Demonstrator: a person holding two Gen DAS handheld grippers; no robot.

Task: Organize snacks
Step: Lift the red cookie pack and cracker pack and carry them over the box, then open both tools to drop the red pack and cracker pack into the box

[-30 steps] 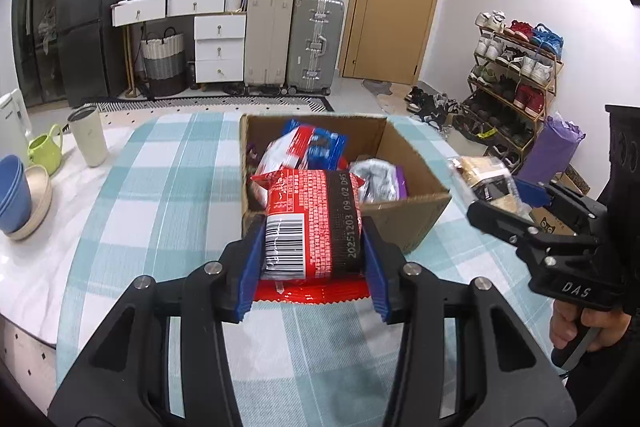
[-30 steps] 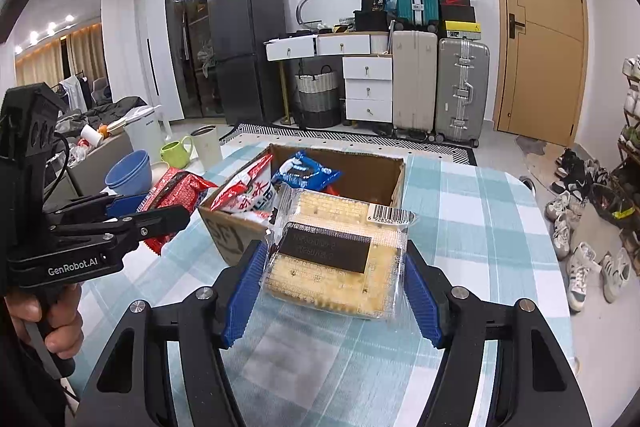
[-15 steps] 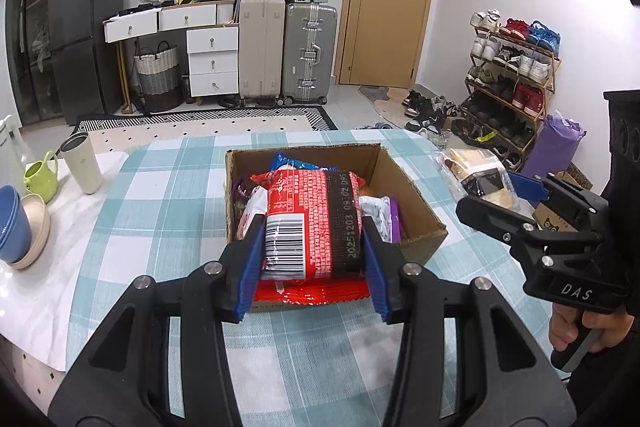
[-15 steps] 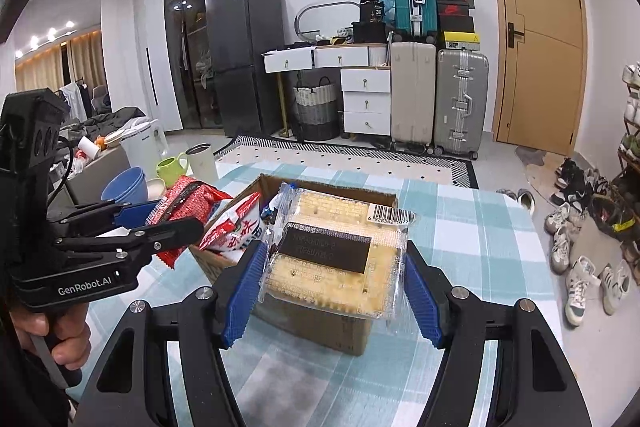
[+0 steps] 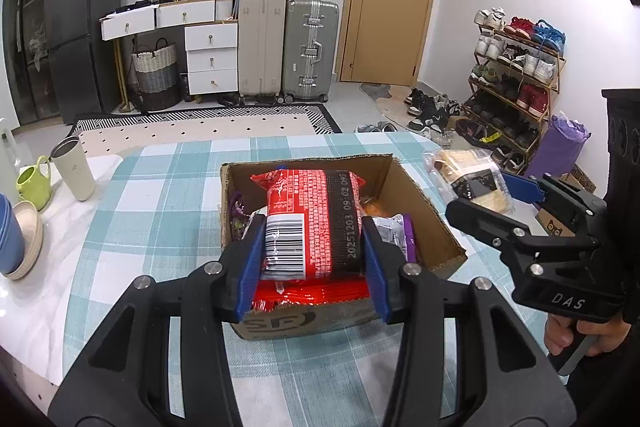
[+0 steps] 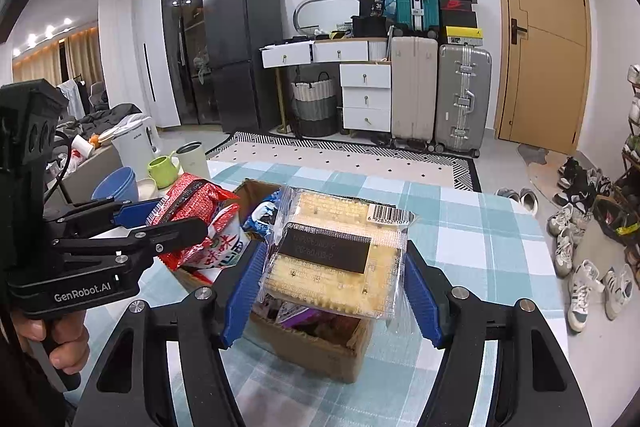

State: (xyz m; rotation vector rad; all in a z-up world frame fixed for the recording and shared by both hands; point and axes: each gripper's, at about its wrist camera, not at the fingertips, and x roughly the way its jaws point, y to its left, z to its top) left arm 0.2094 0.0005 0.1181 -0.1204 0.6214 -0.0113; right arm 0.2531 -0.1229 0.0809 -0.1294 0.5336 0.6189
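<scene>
My left gripper is shut on a red snack packet with a barcode, held above the open cardboard box. The box holds several snack packets, one purple. My right gripper is shut on a clear pack of biscuits with a black label, held above the near end of the same box. In the left wrist view the right gripper hangs at the box's right side with the biscuits. In the right wrist view the left gripper holds the red packet at left.
The box stands on a table with a blue checked cloth. At the table's left are a beige tumbler, a green mug and stacked bowls. A white kettle stands beyond. Suitcases, drawers and a shoe rack are behind.
Both grippers have moved forward and higher with their snacks. They now hang over the box, which was farther ahead of them before.
</scene>
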